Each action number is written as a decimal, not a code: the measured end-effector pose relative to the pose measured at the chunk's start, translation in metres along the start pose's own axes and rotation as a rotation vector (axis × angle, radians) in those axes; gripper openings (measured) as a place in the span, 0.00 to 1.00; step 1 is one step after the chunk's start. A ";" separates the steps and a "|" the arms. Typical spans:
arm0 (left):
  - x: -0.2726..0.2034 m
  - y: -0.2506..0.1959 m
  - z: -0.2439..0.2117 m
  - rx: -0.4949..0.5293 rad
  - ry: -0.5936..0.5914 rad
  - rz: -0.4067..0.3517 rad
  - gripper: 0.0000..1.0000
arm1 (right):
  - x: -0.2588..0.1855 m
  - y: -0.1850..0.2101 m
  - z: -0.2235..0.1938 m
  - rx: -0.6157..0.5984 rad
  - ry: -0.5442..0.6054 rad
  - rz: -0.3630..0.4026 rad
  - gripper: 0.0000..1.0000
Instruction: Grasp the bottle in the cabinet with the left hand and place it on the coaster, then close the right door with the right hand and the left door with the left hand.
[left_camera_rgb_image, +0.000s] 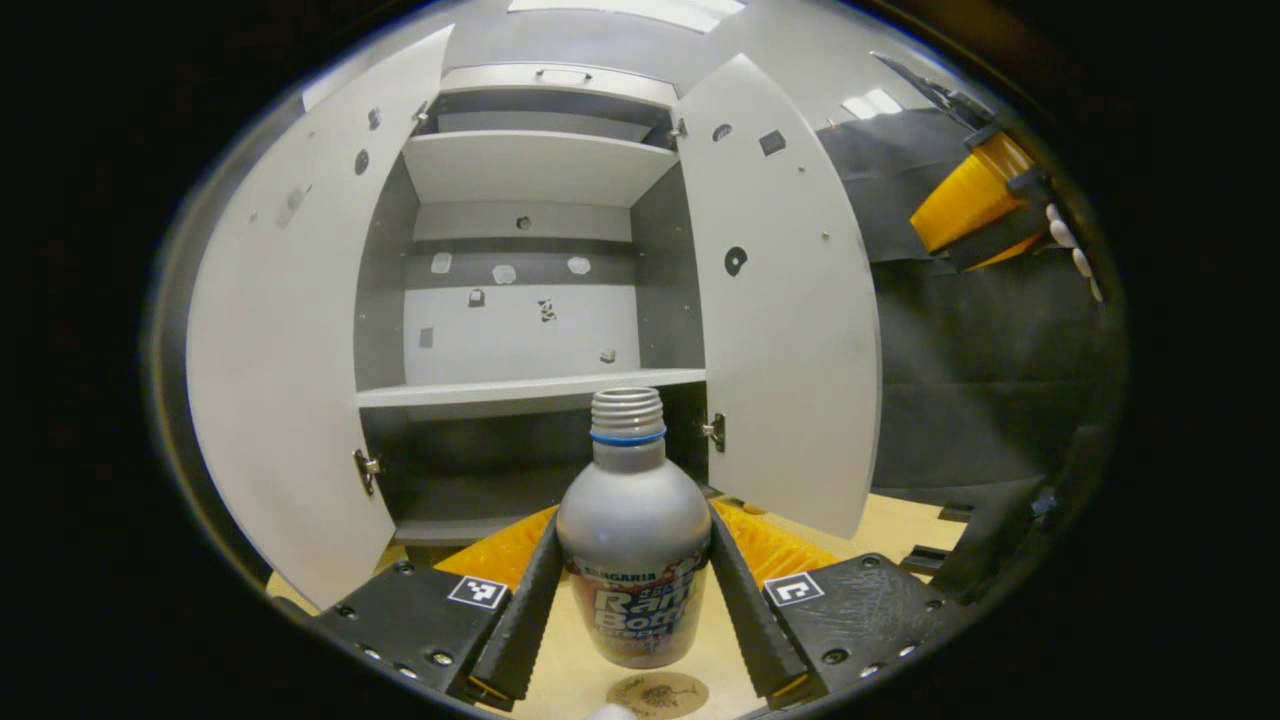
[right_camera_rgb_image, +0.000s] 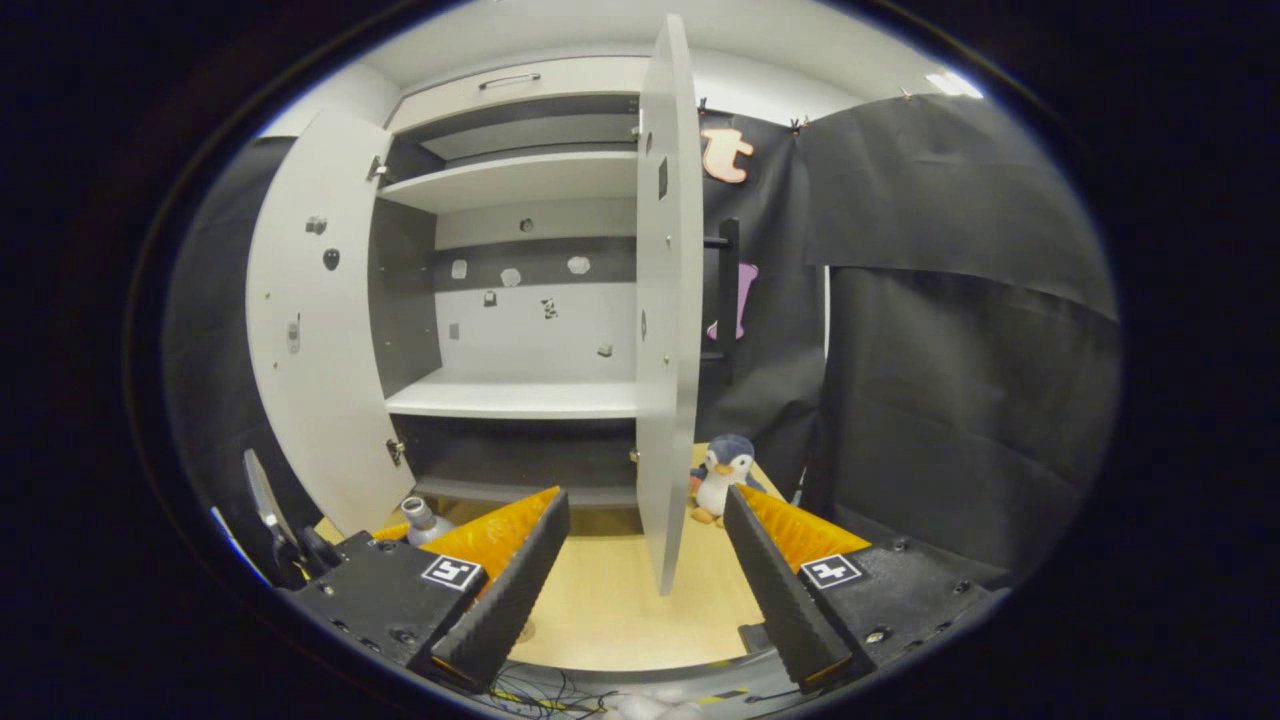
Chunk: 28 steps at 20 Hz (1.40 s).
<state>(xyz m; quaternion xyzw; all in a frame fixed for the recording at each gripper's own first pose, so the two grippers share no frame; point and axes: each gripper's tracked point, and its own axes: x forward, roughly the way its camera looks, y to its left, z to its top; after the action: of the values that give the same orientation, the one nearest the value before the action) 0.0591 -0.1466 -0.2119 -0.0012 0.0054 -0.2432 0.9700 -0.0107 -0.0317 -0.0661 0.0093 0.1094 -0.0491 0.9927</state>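
Here the left gripper (left_camera_rgb_image: 634, 600) clamps the bottle (left_camera_rgb_image: 633, 540) upright just above the coaster (left_camera_rgb_image: 657, 694), while the right gripper (right_camera_rgb_image: 645, 580) hangs spread before the open right door (right_camera_rgb_image: 668, 300).

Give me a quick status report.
Left tool shut on bottle, just above coaster. Right tool open, facing right door. Both doors open; penguin toy beside it.

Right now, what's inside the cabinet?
The cabinet shelves look bare, with just small marks on the back wall. The bottle is out, held in the left gripper. The lowest shelf is partly hidden behind it.
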 end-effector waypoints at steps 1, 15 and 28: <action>-0.004 -0.002 -0.008 0.003 0.003 -0.004 0.75 | 0.000 0.000 -0.001 -0.006 0.008 0.001 1.00; -0.010 -0.008 -0.122 -0.009 0.053 -0.034 0.78 | 0.010 0.017 -0.003 -0.055 0.056 0.028 1.00; -0.013 0.002 -0.078 -0.026 -0.002 0.023 0.98 | 0.007 0.016 -0.016 -0.049 0.065 0.025 1.00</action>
<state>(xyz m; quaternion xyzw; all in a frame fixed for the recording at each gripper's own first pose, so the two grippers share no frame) 0.0478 -0.1384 -0.2900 -0.0140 0.0078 -0.2317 0.9727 -0.0056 -0.0156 -0.0835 -0.0123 0.1425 -0.0338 0.9891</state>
